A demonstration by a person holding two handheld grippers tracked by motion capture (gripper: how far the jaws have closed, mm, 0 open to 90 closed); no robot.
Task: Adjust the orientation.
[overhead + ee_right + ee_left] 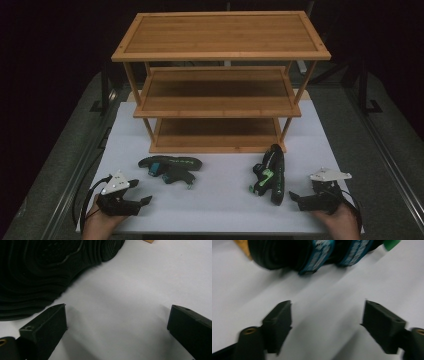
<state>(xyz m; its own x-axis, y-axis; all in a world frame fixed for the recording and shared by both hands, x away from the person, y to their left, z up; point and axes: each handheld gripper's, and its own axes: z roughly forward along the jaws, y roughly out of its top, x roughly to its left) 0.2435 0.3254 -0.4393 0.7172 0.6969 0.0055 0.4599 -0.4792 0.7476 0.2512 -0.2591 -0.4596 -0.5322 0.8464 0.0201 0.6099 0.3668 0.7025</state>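
Two black sandals (171, 168) (270, 175), lying apart.

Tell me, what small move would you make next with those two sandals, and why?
Probably ease the left gripper forward to the left sandal. Its fingers stand open with bare white table between them, the sandal lies just ahead, and the wooden rack holds nothing.

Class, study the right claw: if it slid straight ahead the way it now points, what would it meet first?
Probably the black sandal lying on its side, whose ribbed sole sits just ahead and left of the open right claw. Dead centre looks like bare white tabletop, so depth is uncertain.
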